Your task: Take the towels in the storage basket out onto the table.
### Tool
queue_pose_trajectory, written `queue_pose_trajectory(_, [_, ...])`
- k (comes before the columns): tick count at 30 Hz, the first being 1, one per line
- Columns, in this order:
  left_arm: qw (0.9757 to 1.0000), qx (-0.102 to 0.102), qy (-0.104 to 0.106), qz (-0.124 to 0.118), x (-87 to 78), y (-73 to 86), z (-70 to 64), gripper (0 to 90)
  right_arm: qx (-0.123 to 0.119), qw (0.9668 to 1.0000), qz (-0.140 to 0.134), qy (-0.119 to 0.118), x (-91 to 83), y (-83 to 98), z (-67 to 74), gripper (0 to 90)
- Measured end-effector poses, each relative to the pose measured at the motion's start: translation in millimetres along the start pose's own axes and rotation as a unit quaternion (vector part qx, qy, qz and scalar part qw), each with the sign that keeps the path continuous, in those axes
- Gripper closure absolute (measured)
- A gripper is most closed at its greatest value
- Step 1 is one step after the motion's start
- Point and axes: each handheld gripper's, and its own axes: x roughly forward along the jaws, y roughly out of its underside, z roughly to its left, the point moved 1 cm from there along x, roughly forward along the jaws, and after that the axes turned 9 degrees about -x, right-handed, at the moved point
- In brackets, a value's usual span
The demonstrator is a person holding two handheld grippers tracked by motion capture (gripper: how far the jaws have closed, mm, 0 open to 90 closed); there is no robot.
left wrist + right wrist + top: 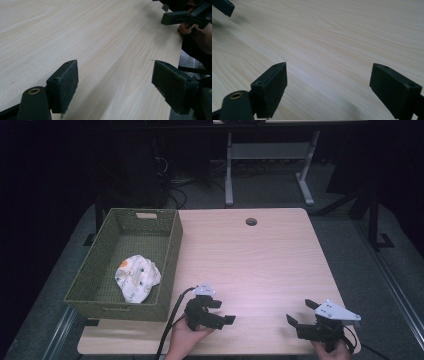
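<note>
Pale bench [260, 255] lay bare beneath the wide-open left gripper [220, 311] and right gripper [302, 314]; reaching leftward for the cloth [137, 277], a jaw risked snagging the basket [172, 250] wall.

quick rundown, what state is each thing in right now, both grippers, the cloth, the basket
left gripper: jaws open, nothing between them, low over the table's near edge
right gripper: jaws open, nothing between them
patterned cloth: crumpled in a heap inside the basket, near its front right corner
green woven basket: upright on the table's left side, open top
wooden table: bare in the middle
</note>
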Motion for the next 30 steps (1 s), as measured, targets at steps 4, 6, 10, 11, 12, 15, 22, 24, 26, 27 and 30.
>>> queue_pose_trajectory(4, [1.0, -0.003, -0.001, -0.001, 2.4, -1.5, 1.7, 20.6, -0.002, 1.0, -0.003, 0.0, 1.3, -2.1, 2.3, 14.0])
queue_pose_trajectory(6, [1.0, -0.002, -0.004, 0.001, 3.5, -1.9, 3.0, 20.6, -0.002, 1.0, -0.003, -0.001, 1.5, -2.0, 2.5, 14.0])
queue_pose_trajectory(10, [1.0, 0.001, -0.001, 0.005, 3.4, -2.6, 3.5, 20.8, 0.0, 1.0, -0.003, 0.0, 0.7, -1.4, 1.7, 14.0])
queue_pose_trajectory(11, [1.0, 0.001, -0.001, 0.005, 3.4, -2.6, 3.5, 20.8, 0.0, 1.0, -0.003, 0.0, 0.7, -1.4, 1.7, 14.0])
queue_pose_trajectory(12, [1.0, 0.002, -0.001, 0.006, 3.2, -2.8, 3.2, 20.8, 0.0, 1.0, -0.002, 0.001, 0.7, -1.7, 1.6, 14.0])
queue_pose_trajectory(15, [1.0, 0.0, 0.001, 0.002, 2.2, -3.3, 1.5, 20.9, -0.002, 1.0, -0.001, 0.002, 1.0, -1.8, 2.3, 14.0])
queue_pose_trajectory(22, [0.9997, 0.017, -0.016, 0.007, -4.8, -15.6, -2.4, 20.5, -0.003, 1.0, 0.0, 0.0, 1.7, -2.1, 3.8, 14.0])
queue_pose_trajectory(24, [0.9997, 0.018, -0.017, 0.004, -6.6, -17.7, -1.7, 20.5, -0.003, 1.0, 0.0, -0.001, 1.7, -2.1, 4.0, 14.0])
queue_pose_trajectory(26, [0.9998, 0.009, -0.019, -0.004, -12.9, -25.0, 2.8, 20.5, -0.004, 1.0, 0.0, -0.001, 1.8, -2.2, 4.0, 14.0])
queue_pose_trajectory(27, [0.9998, 0.009, -0.019, -0.004, -12.9, -25.0, 2.8, 20.5, -0.004, 1.0, 0.0, -0.001, 1.8, -2.2, 4.0, 14.0])
queue_pose_trajectory(30, [0.9996, 0.004, -0.027, -0.008, -19.2, -33.7, 6.3, 20.6, -0.004, 1.0, 0.0, -0.001, 2.4, -2.3, 3.7, 14.0])
